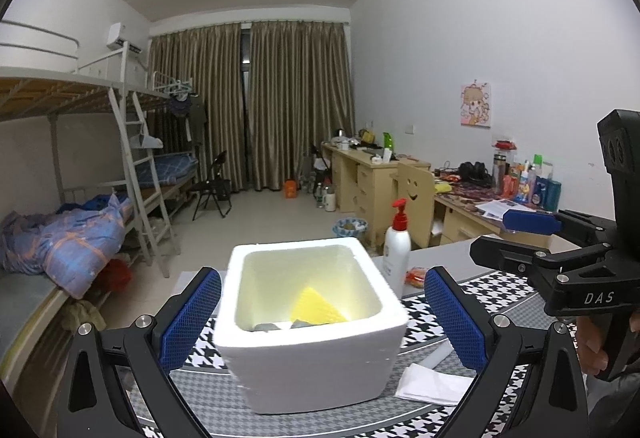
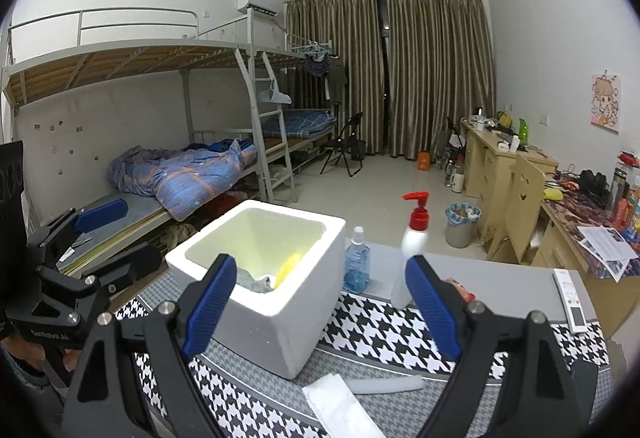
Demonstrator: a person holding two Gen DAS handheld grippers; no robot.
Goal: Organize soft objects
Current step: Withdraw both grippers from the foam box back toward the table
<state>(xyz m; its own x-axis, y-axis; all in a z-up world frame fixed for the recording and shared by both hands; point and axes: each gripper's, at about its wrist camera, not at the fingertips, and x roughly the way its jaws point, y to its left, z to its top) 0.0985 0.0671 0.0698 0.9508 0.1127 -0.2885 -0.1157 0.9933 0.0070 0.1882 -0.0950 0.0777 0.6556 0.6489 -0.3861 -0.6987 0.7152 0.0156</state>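
Two wide-spread blue pads frame the left wrist view: the left gripper point(image 1: 322, 322) has its jaws open with nothing between the pads, which flank the white square foam box point(image 1: 312, 322) without touching it. Inside the box lie a yellow waffle-textured sponge point(image 1: 318, 308) and some grey cloth point(image 1: 266, 327) at its near wall. On the black-and-white houndstooth mat point(image 1: 480, 290), near right of the box, lies a white folded tissue point(image 1: 434, 384), with a pale foam stick point(image 1: 440, 352) just beyond it. To the right hangs the right gripper point(image 1: 516, 242), jaws apart and empty. My judgement is that the tissue and stick are what remains to be put in the box. To do that well, bring one open gripper low over the tissue, pinch it by a raised edge, and lift clear of the box rim before dropping it.

From the right wrist view, the same gripper's pads stand wide apart and hold nothing; the box sits to its left, the tissue and stick near its centre. A blue clear spray bottle point(image 2: 357, 264) and a white pump bottle with a red top point(image 2: 412, 238) stand beyond.

Hard to make out: the cloth is largely hidden by the box's wall, the tissue's near end is cut off, and a red-orange packet point(image 1: 416, 275) is half hidden behind the left gripper's right pad.
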